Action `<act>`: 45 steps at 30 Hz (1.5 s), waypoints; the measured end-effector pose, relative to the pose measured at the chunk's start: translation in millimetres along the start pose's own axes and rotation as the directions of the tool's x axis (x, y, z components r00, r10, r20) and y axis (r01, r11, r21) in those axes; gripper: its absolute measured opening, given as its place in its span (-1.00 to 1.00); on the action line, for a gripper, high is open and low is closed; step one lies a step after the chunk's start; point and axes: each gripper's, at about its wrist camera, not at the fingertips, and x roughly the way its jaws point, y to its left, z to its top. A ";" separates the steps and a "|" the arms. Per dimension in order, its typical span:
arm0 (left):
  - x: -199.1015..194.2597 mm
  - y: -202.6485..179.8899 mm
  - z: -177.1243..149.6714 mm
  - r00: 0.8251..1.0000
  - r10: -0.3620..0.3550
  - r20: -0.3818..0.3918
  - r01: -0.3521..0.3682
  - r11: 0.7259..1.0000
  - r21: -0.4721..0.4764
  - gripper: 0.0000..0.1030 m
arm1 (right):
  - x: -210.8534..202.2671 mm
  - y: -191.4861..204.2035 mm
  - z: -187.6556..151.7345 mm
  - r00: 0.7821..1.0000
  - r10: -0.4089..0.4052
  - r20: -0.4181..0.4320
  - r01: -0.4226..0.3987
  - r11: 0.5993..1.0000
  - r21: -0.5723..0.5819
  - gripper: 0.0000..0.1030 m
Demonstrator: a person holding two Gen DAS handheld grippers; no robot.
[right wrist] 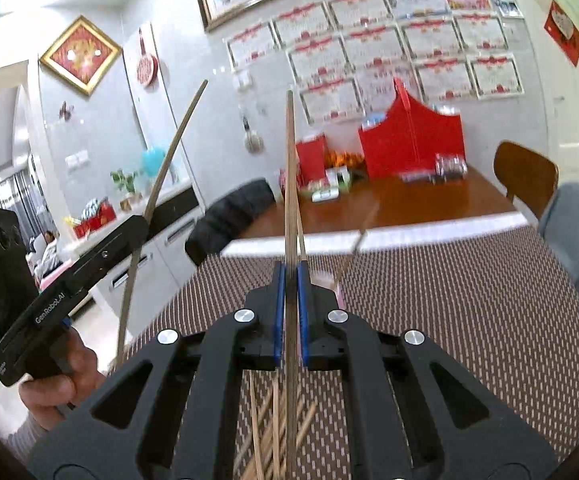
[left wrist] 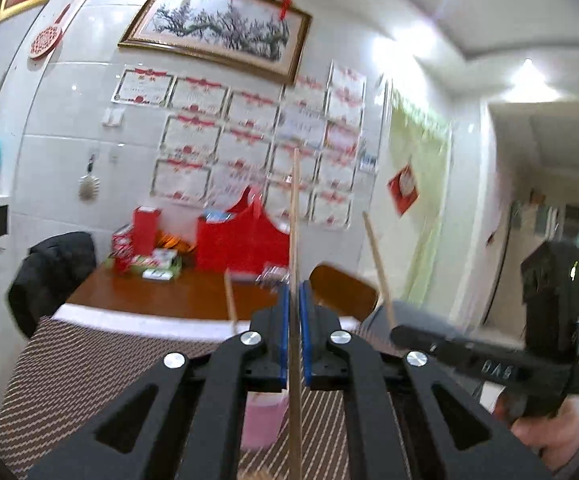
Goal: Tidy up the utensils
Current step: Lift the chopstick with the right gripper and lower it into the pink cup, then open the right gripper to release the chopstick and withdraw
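My left gripper [left wrist: 294,300] is shut on a wooden chopstick [left wrist: 294,216] that stands upright between its blue pads. My right gripper [right wrist: 290,280] is shut on another chopstick [right wrist: 289,168], also upright. Each gripper shows in the other's view: the right one [left wrist: 489,356] with its chopstick [left wrist: 377,268], the left one [right wrist: 69,284] with its chopstick [right wrist: 161,184]. A pink cup [left wrist: 263,420] stands on the woven mat below the left gripper, with a chopstick [left wrist: 230,296] in it. Its rim [right wrist: 329,280] shows beside the right gripper. Several loose chopsticks [right wrist: 273,432] lie on the mat under the right gripper.
The brown woven mat [left wrist: 89,368] covers the near end of a wooden table [right wrist: 409,200]. Red boxes and bags [left wrist: 241,240] stand at the far end by the tiled wall. A dark chair [left wrist: 53,276] stands at the left, a wooden chair [right wrist: 525,176] at the right.
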 end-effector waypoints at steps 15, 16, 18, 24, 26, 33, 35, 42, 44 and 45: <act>107.1 37.1 -3.1 0.991 -0.076 0.107 0.081 0.996 -0.045 -0.90 | 77.2 -16.0 44.9 0.994 -0.018 0.109 0.016 1.000 0.017 -0.88; 113.3 39.4 -5.5 0.992 -0.079 0.104 0.084 0.996 -0.044 -0.90 | 80.7 -16.5 44.9 0.993 -0.019 0.115 0.018 1.000 0.015 -0.88; 126.1 43.4 -15.0 0.992 -0.086 0.089 0.090 0.995 -0.049 -0.90 | 86.4 -17.4 44.3 0.992 -0.021 0.125 0.019 1.000 0.010 -0.88; 152.5 57.9 -41.7 0.996 -0.082 0.045 0.086 0.993 -0.084 -0.90 | 112.2 -23.3 38.6 0.990 -0.023 0.136 0.022 1.000 0.008 -0.87; 156.1 62.7 -47.2 0.997 -0.071 0.037 0.074 0.993 -0.092 -0.90 | 119.4 -26.4 35.7 0.991 -0.024 0.135 0.022 1.000 0.016 -0.87; 166.3 71.5 -62.7 0.999 -0.038 0.002 0.038 0.993 -0.111 -0.90 | 139.7 -35.4 27.3 0.994 -0.017 0.112 0.012 0.999 0.044 -0.87; 167.3 69.5 -64.6 0.999 -0.038 0.000 0.038 0.994 -0.106 -0.90 | 141.9 -37.3 26.7 0.994 -0.017 0.111 0.012 0.999 0.047 -0.87; 167.4 65.8 -76.8 0.999 -0.020 -0.033 0.017 0.996 -0.092 -0.90 | 143.1 -39.7 16.5 0.996 -0.019 0.086 0.015 0.999 0.051 -0.87; 166.1 65.6 -79.5 0.999 -0.012 -0.052 0.007 0.996 -0.093 -0.90 | 143.0 -40.3 11.7 0.997 -0.019 0.073 0.015 0.999 0.050 -0.87; 164.8 65.9 -80.2 0.998 -0.011 -0.060 0.005 0.995 -0.099 -0.90 | 143.0 -41.2 9.3 0.998 -0.018 0.063 0.014 0.998 0.054 -0.87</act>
